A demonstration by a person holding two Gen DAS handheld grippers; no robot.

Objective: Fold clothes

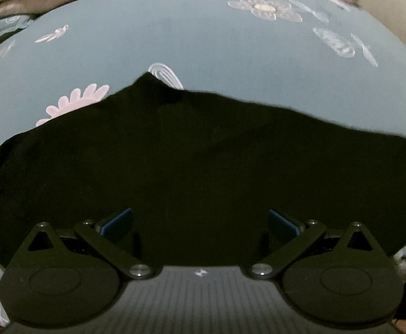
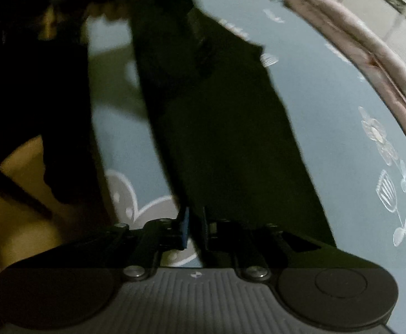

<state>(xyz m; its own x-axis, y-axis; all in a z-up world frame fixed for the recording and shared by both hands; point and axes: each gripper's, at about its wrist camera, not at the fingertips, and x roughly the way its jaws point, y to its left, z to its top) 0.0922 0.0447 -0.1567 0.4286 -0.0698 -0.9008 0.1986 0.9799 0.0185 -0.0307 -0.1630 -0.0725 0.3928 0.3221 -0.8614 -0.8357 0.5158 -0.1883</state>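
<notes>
Two handheld grippers work one black cloth garment [image 1: 203, 153] on a blue flowered bedsheet [image 1: 203, 33]. Left gripper [image 1: 200, 222] gapes above it; right gripper [image 2: 194, 228] pinches its edge. Likely mid-fold; next needs carrying that edge across.

Matte black throughout on the left gripper [image 1: 200, 222]: ribbed grey-black body plate at the near edge with a small white mark at its centre, round black discs to left and right, angled link arms pinned with silver screws, triangular cut-outs in the outer brackets, blue pads [image 1: 118, 222] on the fingers. Same build on the right gripper [image 2: 194, 228]: ribbed plate, white centre mark, two silver screws, round side discs, blue pad [image 2: 185, 226] on one finger.
</notes>
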